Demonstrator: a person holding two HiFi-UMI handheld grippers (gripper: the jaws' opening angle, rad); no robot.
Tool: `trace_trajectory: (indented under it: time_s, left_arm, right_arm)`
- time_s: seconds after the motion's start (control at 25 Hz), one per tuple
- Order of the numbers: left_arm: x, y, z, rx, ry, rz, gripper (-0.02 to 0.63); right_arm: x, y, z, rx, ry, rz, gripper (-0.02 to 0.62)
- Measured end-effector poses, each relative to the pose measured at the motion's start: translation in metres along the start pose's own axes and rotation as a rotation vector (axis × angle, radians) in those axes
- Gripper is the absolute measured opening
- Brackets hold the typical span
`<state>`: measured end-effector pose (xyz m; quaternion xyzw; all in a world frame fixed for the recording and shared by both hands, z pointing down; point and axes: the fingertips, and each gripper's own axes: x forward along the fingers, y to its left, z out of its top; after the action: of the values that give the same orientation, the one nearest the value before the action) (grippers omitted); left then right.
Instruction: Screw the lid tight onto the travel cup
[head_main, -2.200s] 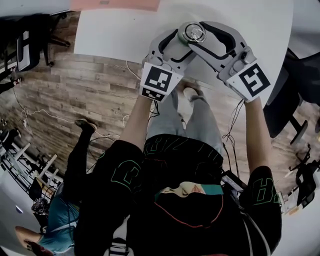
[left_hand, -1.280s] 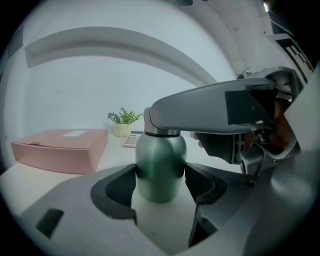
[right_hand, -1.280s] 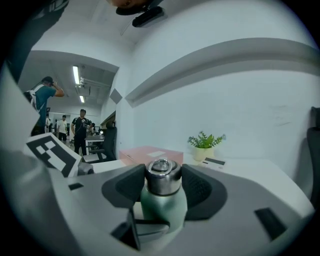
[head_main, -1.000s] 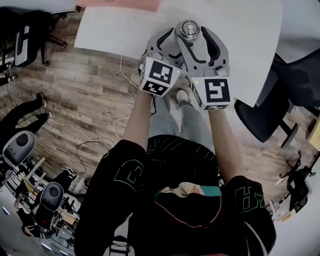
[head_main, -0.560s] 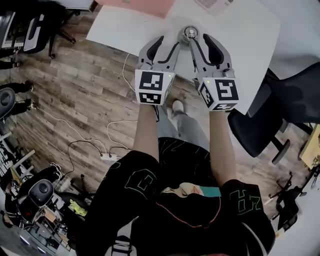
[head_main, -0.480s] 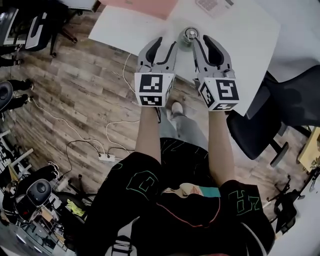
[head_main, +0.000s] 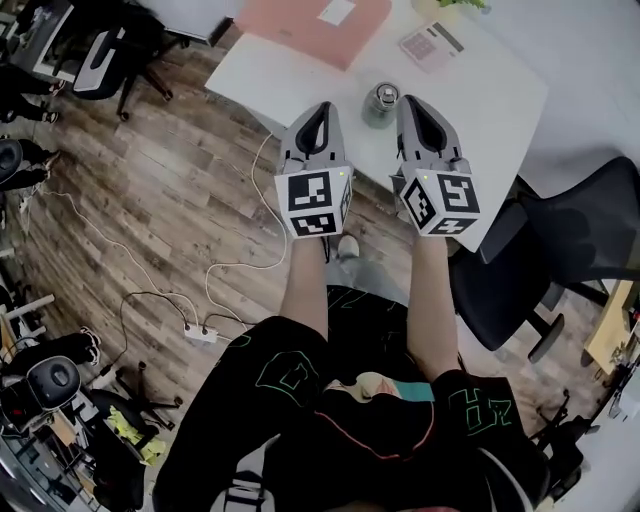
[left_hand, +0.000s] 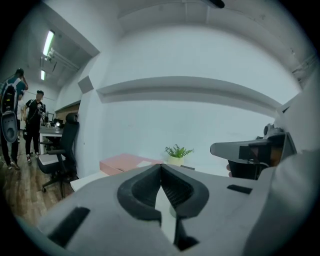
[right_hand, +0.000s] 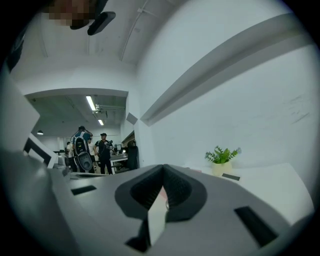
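Observation:
The travel cup (head_main: 381, 104), a grey-green tumbler with a metal lid on top, stands alone near the front edge of the white table (head_main: 490, 110) in the head view. My left gripper (head_main: 318, 108) hangs to its left, over the table edge and floor. My right gripper (head_main: 411, 100) is just right of the cup, apart from it. Both have just been closing, and their jaws now meet with nothing between them. The left gripper view shows the left gripper (left_hand: 161, 166) shut on nothing, and the right gripper view shows the right gripper (right_hand: 163, 167) the same. The cup is not clearly seen in either gripper view.
A pink folder (head_main: 313, 27) and a small printed card (head_main: 432, 43) lie farther back on the table. A potted plant (left_hand: 175, 153) stands by the wall. A black office chair (head_main: 565, 250) is at the right, cables (head_main: 235, 268) cross the wood floor, and people (left_hand: 31, 117) stand far left.
Both grippers were open around the cup's lid. They have let go, drawn back and up from the cup, and their jaws have closed. The cup stays standing on the table.

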<state>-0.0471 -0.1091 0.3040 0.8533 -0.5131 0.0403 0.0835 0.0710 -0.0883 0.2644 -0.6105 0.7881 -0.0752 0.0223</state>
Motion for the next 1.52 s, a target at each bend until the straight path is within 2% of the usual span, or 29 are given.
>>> trace_trajectory:
  time_s: [0.44,0.68,0.88,1.2,1.52]
  left_arm:
    - [-0.037,0.004,0.066,0.1,-0.114,0.097,0.002]
    - [-0.065,0.035,0.118,0.132,-0.216,0.188,0.002]
    - [-0.088,0.052,0.145,0.144,-0.276,0.236,0.002]
    - [-0.108,0.082,0.158,0.156,-0.301,0.314,0.002]
    - [-0.112,0.099,0.152,0.146,-0.276,0.365,0.002]
  right_arm:
    - [-0.007,0.036,0.054,-0.052,-0.029,0.083,0.005]
    - [-0.003,0.073,0.092,-0.113,-0.093,0.175,0.005]
    - [0.0,0.089,0.112,-0.136,-0.135,0.209,0.005]
    - [0.019,0.116,0.112,-0.173,-0.131,0.281,0.005]
    - [0.032,0.13,0.107,-0.183,-0.129,0.327,0.005]
